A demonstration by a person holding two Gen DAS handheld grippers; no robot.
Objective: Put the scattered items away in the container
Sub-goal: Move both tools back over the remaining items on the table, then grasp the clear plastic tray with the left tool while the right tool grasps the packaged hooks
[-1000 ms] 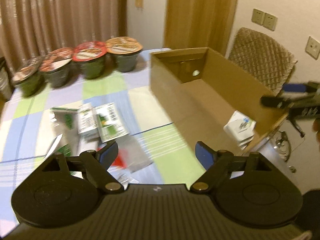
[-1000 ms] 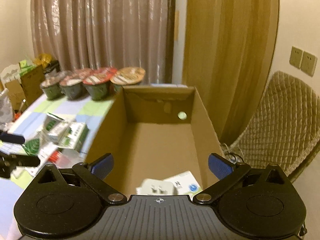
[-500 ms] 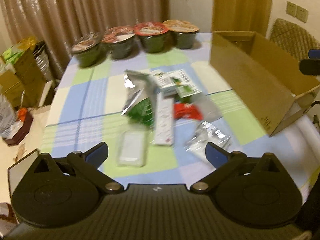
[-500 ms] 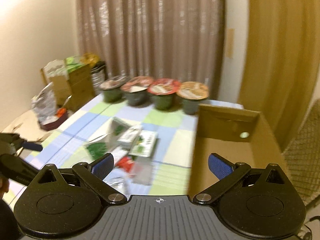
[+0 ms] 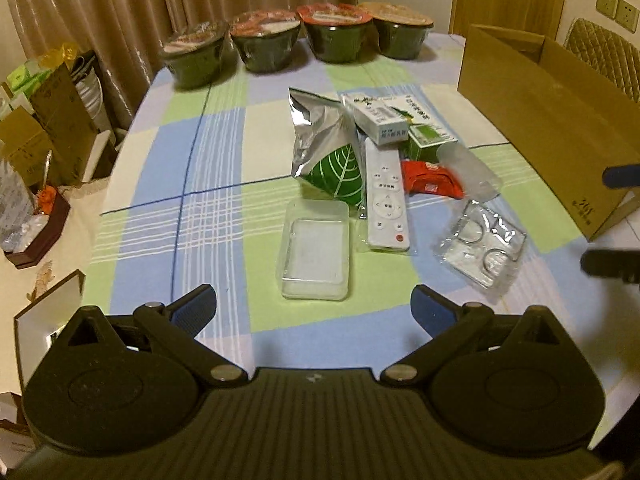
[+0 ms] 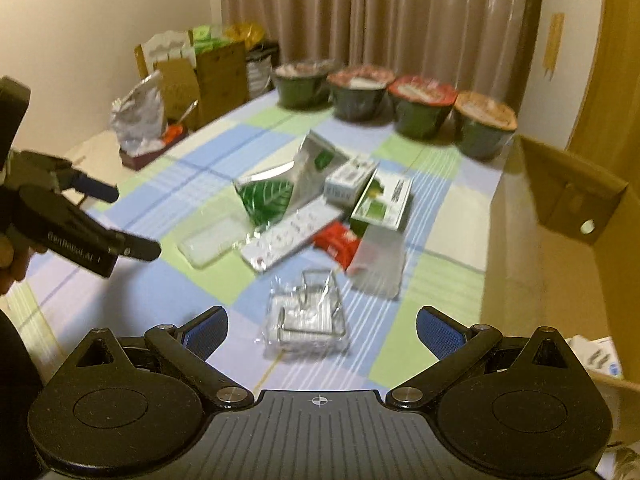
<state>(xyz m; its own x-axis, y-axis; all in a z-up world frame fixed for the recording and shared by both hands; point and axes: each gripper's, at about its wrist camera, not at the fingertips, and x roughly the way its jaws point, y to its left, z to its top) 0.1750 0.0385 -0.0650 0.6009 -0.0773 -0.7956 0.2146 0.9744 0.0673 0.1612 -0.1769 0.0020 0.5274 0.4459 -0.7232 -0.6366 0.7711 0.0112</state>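
Observation:
Scattered items lie mid-table: a clear plastic tray [image 5: 315, 254], a white remote [image 5: 387, 196], a silver and green pouch [image 5: 330, 148], a red packet [image 5: 430, 178], white and green boxes [image 5: 394, 122], and a clear bag of metal rings [image 5: 480, 246]. The cardboard box [image 5: 544, 120] stands at the right. My left gripper [image 5: 314, 310] hovers open just before the clear tray. My right gripper [image 6: 322, 326] is open above the bag of rings [image 6: 306, 320], with the cardboard box [image 6: 552, 248] to its right. Both hold nothing.
Four lidded green bowls [image 5: 296, 42] line the table's far edge by the curtain. Cardboard boxes and bags [image 5: 44, 120] stand on the floor at left. A quilted chair [image 5: 604, 58] is behind the box. White items [image 6: 596, 356] lie inside the box.
Both grippers have swung left, away from the cardboard box and over the scattered items. The left one now faces the clear tray, the right one the bag of rings.

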